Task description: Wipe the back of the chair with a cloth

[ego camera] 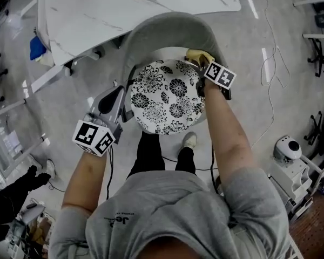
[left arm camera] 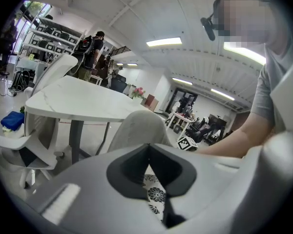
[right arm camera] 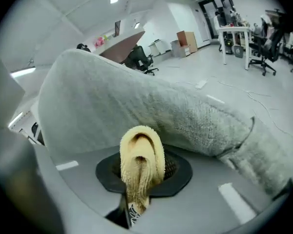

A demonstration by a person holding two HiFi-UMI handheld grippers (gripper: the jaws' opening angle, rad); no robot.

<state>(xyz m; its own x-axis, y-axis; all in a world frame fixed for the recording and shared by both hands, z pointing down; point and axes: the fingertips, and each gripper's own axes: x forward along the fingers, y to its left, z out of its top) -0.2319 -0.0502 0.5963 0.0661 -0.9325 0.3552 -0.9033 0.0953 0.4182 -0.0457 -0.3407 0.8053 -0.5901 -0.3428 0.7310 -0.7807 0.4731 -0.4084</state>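
Observation:
A chair stands before me with a grey fabric backrest and a round seat cushion in black-and-white flowers. My right gripper is shut on a yellow cloth and holds it against the inner right side of the backrest. In the right gripper view the folded yellow cloth sticks out between the jaws, right at the grey backrest. My left gripper hovers at the seat's left edge, shut and holding nothing. The left gripper view shows the backrest ahead.
A white marble-look table stands just behind the chair. Cables run over the floor at right, beside a white machine. A blue item lies at the far left. My own legs and shoe are under the seat.

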